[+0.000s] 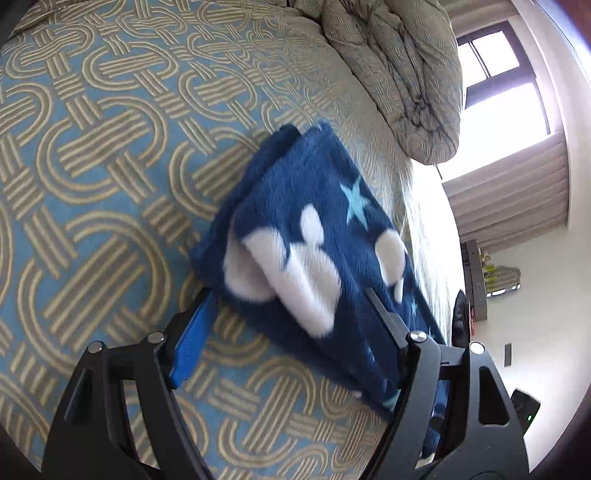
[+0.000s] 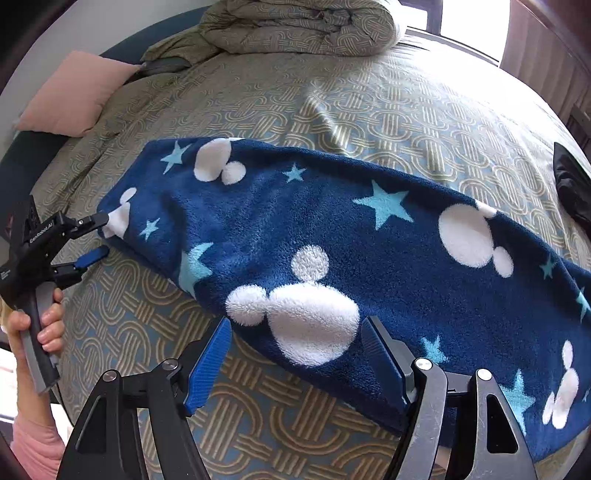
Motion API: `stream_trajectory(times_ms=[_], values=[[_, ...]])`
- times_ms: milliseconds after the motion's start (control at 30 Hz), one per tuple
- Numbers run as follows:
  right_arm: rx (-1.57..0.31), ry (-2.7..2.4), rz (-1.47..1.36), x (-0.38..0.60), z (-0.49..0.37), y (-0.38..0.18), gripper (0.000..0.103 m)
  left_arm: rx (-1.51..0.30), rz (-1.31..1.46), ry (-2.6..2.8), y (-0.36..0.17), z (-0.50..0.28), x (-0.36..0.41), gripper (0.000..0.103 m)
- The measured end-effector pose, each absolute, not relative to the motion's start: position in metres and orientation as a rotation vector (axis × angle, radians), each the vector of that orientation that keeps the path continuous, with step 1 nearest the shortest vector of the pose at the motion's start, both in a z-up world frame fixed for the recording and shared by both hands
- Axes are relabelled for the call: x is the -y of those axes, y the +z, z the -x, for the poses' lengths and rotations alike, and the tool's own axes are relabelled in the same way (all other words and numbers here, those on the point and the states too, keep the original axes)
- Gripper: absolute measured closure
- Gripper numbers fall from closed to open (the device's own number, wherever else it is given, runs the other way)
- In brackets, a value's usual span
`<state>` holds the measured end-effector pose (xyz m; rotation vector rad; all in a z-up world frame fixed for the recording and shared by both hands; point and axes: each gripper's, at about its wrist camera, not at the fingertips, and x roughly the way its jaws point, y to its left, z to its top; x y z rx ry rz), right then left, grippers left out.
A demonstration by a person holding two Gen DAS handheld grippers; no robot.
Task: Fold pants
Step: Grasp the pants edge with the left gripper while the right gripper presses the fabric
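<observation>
On the bed (image 2: 369,110), across the patterned blue-and-tan cover, the pants (image 2: 314,236) lie as one long folded band of dark blue fleece with white mouse-head shapes and pale blue stars. They run along the edge of the bed nearest you, from the side with the pink pillow (image 2: 77,92) toward the opposite side, where a dark item (image 2: 572,184) sits near the bed's edge.

Your right gripper (image 2: 295,354) points steeply down at the near long edge of the pants. Its fingers stand spread wide: the blue-padded one (image 2: 207,365) is over bare cover just beside the cloth, the other (image 2: 384,362) is over the fleece, and neither presses on it, so nothing is gripped.

Your left gripper (image 2: 101,236), seen from the right wrist camera, is at the end of the pants nearest the pillow, with your hand (image 2: 48,325) around its handle and a pink sleeve (image 2: 33,443) below. Its fingers are parted; the upper one touches or overlaps the white patch at the very end, the lower blue one lies on the cover beside it. From the left wrist camera the stacked layers of that end sit between the open fingers (image 1: 192,332), unclamped.

A bunched quilt (image 2: 295,26) is piled at the far edge of the bed.
</observation>
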<state>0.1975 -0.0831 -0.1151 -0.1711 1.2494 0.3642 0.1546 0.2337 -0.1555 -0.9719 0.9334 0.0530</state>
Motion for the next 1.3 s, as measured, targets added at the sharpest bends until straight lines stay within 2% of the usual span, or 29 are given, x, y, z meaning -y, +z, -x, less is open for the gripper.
stream_trajectory(times_ms=[100,167,300,333,667,833,1300], values=[[-1.261,0.355,0.147,0.083,-0.203,-0.118,0.029,-0.916,0.981,0.064,-0.157,-0.163,-0.237,0.029],[-1.266,0.346,0.150,0.082,-0.208,-0.121,0.029,-0.912,0.965,0.072,-0.157,-0.167,-0.236,0.035],[-1.270,0.334,0.155,0.080,-0.216,-0.127,0.029,-0.930,0.873,0.087,-0.154,-0.174,-0.230,0.063],[-1.274,0.331,0.151,0.080,-0.218,-0.129,0.029,-0.936,0.852,0.085,-0.154,-0.176,-0.228,0.067],[-1.297,0.323,0.118,0.080,-0.231,-0.140,0.029,-0.930,0.671,0.093,-0.138,-0.183,-0.215,0.075],[-1.303,0.323,0.114,0.081,-0.234,-0.142,0.029,-0.889,0.632,0.073,-0.127,-0.183,-0.213,0.083],[-1.313,0.351,0.102,0.084,-0.235,-0.148,0.029,-0.880,0.600,0.064,-0.111,-0.184,-0.211,0.084]])
